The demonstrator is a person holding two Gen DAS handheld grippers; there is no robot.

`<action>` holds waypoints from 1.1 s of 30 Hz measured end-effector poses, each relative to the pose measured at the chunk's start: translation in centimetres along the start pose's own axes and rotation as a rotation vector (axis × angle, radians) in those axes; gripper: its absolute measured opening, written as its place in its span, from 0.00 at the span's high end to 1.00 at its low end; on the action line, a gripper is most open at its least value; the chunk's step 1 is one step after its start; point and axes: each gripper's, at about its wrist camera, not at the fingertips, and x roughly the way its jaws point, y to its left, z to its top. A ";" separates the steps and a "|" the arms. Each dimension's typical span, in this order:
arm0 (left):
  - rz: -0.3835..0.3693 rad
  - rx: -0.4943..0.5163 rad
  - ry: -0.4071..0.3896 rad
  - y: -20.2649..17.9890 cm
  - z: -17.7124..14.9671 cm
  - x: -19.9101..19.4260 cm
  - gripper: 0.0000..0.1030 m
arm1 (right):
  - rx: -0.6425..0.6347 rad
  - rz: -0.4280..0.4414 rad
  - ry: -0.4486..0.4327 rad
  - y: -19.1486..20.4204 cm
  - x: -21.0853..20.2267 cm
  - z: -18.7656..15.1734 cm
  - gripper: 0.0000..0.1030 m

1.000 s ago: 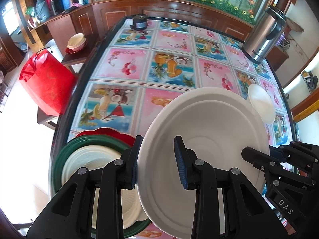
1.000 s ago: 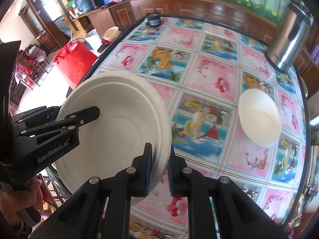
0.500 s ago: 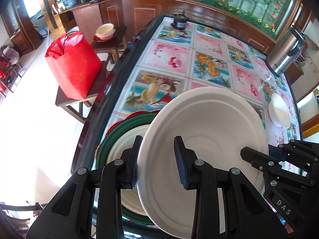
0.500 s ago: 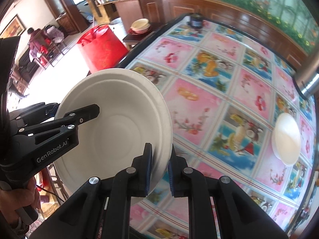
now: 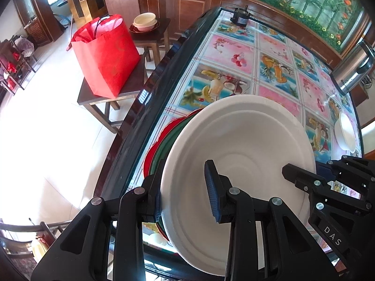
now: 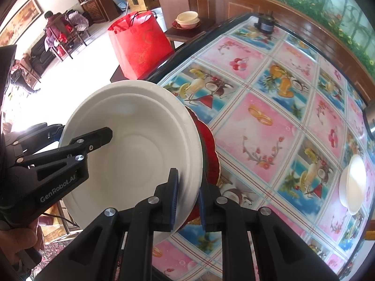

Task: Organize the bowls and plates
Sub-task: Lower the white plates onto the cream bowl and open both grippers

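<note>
A large white plate (image 5: 246,145) (image 6: 131,149) is held tilted between both grippers, over a stack with a green plate (image 5: 168,138) on a red plate (image 5: 155,145) (image 6: 208,154) at the table's near left edge. My left gripper (image 5: 185,187) straddles the white plate's near rim with a wide gap between its jaws. My right gripper (image 6: 187,201) is shut on the plate's opposite rim. A small white bowl (image 5: 346,133) (image 6: 354,185) sits far right on the table.
The table (image 5: 276,53) has a fruit-pattern cloth and a dark rim. A steel kettle (image 5: 351,70) stands at its right, a small black device (image 5: 241,17) at its far end. A red bag (image 5: 105,53) and stacked bowls (image 5: 144,22) sit on side tables to the left.
Both grippers carried the white plate left toward the table edge, so it now covers most of the green and red stack. The right gripper's jaws have parted slightly on the rim.
</note>
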 end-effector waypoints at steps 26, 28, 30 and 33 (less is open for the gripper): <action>0.021 -0.001 0.005 0.2 -0.7 1.5 0.69 | -0.058 -0.055 0.008 1.2 1.3 0.1 0.83; 0.023 0.001 0.000 0.2 -0.6 1.4 0.69 | -0.058 -0.055 0.008 1.2 1.3 0.1 0.83; 0.030 0.003 -0.009 0.1 -0.6 1.2 0.69 | -0.058 -0.055 0.007 1.2 1.3 0.0 0.83; 0.036 0.007 -0.033 -0.1 -0.5 0.8 0.69 | -0.056 -0.053 0.000 1.1 1.1 0.1 0.82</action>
